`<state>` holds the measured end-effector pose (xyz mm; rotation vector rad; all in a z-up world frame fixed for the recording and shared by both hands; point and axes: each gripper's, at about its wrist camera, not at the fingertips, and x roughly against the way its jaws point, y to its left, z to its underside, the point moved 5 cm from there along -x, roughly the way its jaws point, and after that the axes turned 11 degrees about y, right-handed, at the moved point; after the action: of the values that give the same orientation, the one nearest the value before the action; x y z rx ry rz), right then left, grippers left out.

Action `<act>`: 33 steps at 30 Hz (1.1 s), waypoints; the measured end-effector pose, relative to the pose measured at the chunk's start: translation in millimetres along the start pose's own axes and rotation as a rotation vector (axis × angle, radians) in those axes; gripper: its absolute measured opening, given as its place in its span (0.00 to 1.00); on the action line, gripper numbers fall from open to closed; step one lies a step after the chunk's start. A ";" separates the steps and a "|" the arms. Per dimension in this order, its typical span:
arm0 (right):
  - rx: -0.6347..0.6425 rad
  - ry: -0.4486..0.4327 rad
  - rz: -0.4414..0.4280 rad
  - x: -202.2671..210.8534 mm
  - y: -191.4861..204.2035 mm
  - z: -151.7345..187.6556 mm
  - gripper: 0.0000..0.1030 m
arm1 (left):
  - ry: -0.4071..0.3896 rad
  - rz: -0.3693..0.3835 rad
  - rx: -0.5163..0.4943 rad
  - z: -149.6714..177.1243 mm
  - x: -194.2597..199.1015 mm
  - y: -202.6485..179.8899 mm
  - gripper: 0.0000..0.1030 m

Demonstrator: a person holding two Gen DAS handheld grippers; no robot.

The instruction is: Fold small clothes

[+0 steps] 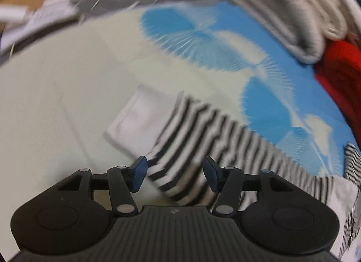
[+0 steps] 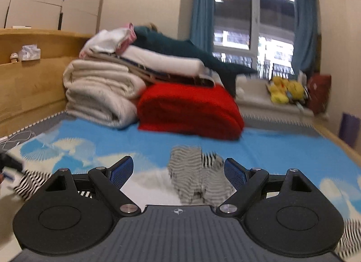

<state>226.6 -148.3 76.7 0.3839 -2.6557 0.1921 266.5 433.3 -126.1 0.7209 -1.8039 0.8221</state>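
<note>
A black-and-white striped garment [image 1: 203,131] with a plain white part [image 1: 140,117] lies spread on the cream and blue bed cover [image 1: 67,81]. My left gripper [image 1: 174,160] points down at it with the jaws partly apart. The garment's striped end lies between and below the blue pads [image 1: 140,171], and no squeeze shows. In the right wrist view a finely striped piece [image 2: 196,176] lies crumpled on the cover just ahead of my right gripper [image 2: 178,162]. That gripper stands wide open above the cloth. More striped cloth [image 2: 29,183] shows at the left edge.
Folded cream quilts [image 2: 101,94] and a red blanket [image 2: 189,110] are stacked at the head of the bed, with darker bedding on top. A wooden headboard [image 2: 29,81] runs along the left. Yellow plush toys [image 2: 286,90] sit by the window. White cables [image 2: 15,140] lie at the mattress edge.
</note>
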 end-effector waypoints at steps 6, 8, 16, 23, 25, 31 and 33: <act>-0.111 0.154 -0.018 -56.2 -32.7 33.3 0.85 | -0.005 -0.027 0.070 -1.2 -8.6 13.9 0.18; -0.135 0.190 -0.026 -66.3 -43.0 37.8 0.85 | -0.042 -0.036 0.051 -0.7 -3.3 9.5 0.10; -0.231 0.325 -0.047 -79.9 -68.2 58.2 0.37 | -0.364 0.085 -0.325 59.0 82.9 -105.5 0.08; -0.346 0.377 -0.017 -74.9 -81.9 53.2 0.31 | -0.147 0.677 -0.705 220.4 131.2 -246.9 0.16; -0.378 0.362 0.003 -69.8 -87.2 47.3 0.31 | -0.096 0.739 -0.775 251.5 134.7 -260.0 0.23; -0.462 0.347 0.050 -59.5 -101.1 50.1 0.31 | -0.097 0.470 -0.630 247.4 105.5 -235.0 0.33; -0.472 0.357 0.051 -58.1 -101.8 56.4 0.30 | -0.071 0.366 -0.562 241.2 90.7 -220.4 0.33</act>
<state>283.8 -242.5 7.7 0.1125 -2.2629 -0.3191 278.7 100.4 -63.0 0.0564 -2.1305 0.4751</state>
